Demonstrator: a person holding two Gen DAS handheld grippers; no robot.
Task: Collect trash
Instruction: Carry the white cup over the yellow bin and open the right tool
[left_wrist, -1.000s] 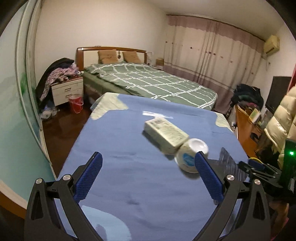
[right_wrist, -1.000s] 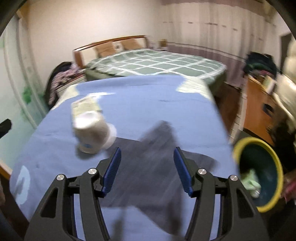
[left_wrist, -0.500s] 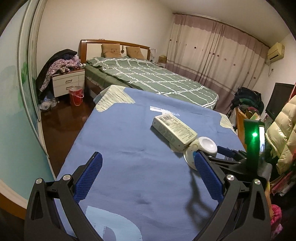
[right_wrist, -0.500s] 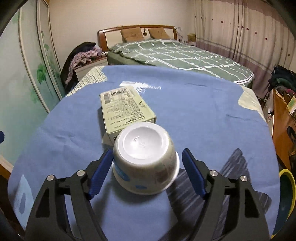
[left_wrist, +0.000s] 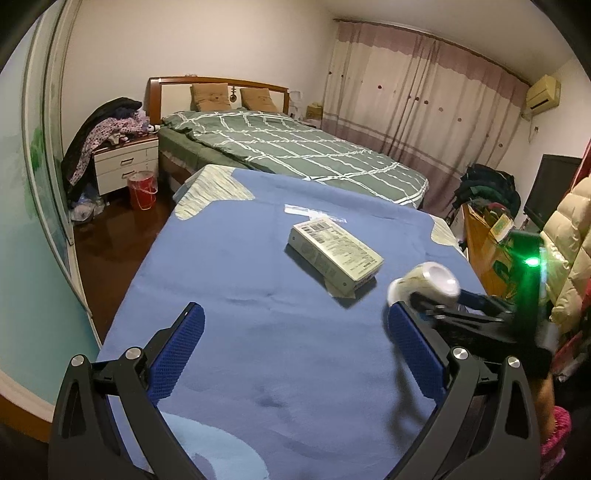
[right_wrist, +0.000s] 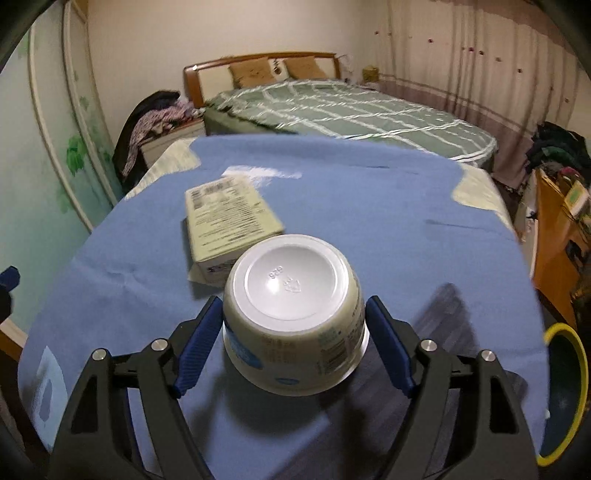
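The right tongs (right_wrist: 293, 341) grip a white cup (right_wrist: 291, 317) lying on its side on the blue bench (right_wrist: 388, 229), just in front of a flat box (right_wrist: 229, 218). The left tongs (left_wrist: 295, 354) stand wide apart, holding nothing, over bare blue cloth near the box.

place: home bedroom | cues: bed (left_wrist: 295, 151), nightstand (left_wrist: 123, 166), curtains (left_wrist: 424, 110)

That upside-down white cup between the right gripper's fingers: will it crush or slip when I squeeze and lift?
The cup looks like thin moulded plastic, so it probably flexes under a hard squeeze. Its wall curves and narrows toward the base, so the pads could slide along it. It appears empty and so probably light; a gentle grip from the right gripper should do.
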